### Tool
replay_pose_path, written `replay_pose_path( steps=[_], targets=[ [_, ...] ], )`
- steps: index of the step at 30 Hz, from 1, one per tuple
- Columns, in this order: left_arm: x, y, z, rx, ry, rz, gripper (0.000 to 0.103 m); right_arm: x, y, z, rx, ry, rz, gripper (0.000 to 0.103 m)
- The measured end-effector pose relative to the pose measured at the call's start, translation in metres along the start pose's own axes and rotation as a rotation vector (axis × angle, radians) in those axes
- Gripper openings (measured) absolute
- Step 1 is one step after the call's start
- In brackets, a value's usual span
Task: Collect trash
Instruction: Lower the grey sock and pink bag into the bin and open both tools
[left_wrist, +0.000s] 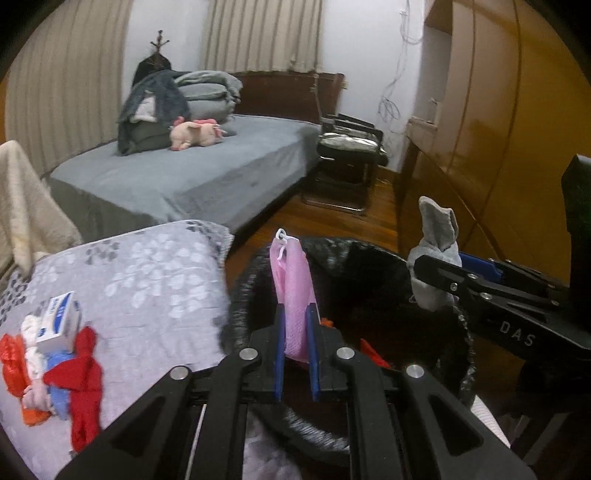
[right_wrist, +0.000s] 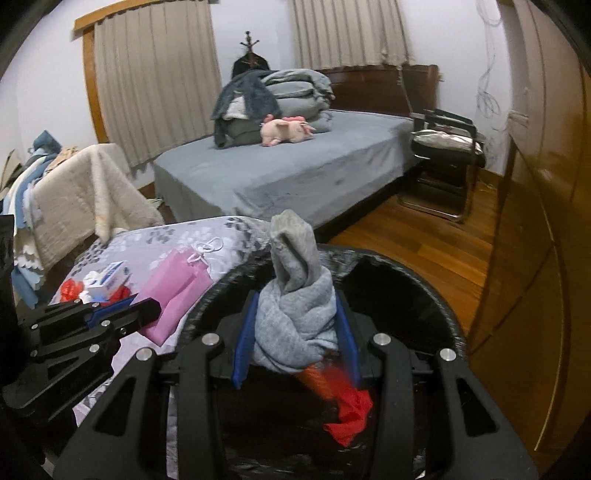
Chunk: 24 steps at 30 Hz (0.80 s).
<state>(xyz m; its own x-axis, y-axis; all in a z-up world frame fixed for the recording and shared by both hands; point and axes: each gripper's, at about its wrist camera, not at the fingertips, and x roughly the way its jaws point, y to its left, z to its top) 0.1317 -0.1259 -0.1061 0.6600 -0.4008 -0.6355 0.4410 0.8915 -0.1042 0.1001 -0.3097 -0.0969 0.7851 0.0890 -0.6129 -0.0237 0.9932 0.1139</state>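
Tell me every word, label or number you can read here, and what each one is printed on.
"DAS": white letters on the black body of the right gripper, seen from the left wrist view.
The small white and blue box on the floral cushion carries blue print, too blurred to read.
Nothing else bears readable text.

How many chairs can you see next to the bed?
2 chairs: a black one at the bed's far right corner, and one draped in cream fleece on the left. More may be hidden.
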Motion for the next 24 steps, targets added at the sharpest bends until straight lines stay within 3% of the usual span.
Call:
replay_pose_path(
  steps=[10,14,16,19,21,24],
  targets=[
    [0.027,-0.026,0.006,0.033,0.015,-0.040,0.012,0.007,-0.032,-0.010,0.032,0.017,-0.061,0.043],
    [0.032,-0.022,0.009,0.022,0.024,-0.049,0.036,0.009,-0.038,-0.015,0.052,0.026,-0.084,0.053],
    [0.029,-0.019,0.008,0.013,0.019,-0.045,0.041,0.008,-0.039,-0.015,0.059,0.020,-0.092,0.056],
    [0.022,-0.011,0.006,0.002,0.006,-0.022,0.053,0.004,-0.039,-0.014,0.059,0.005,-0.095,0.068],
    [0.015,-0.004,0.004,-0.009,-0.009,0.004,0.070,0.000,-0.038,-0.013,0.057,-0.012,-0.097,0.089],
    [0.000,0.012,0.000,-0.035,-0.030,0.048,0.084,-0.007,-0.031,-0.010,0.060,-0.038,-0.097,0.095]
  ],
)
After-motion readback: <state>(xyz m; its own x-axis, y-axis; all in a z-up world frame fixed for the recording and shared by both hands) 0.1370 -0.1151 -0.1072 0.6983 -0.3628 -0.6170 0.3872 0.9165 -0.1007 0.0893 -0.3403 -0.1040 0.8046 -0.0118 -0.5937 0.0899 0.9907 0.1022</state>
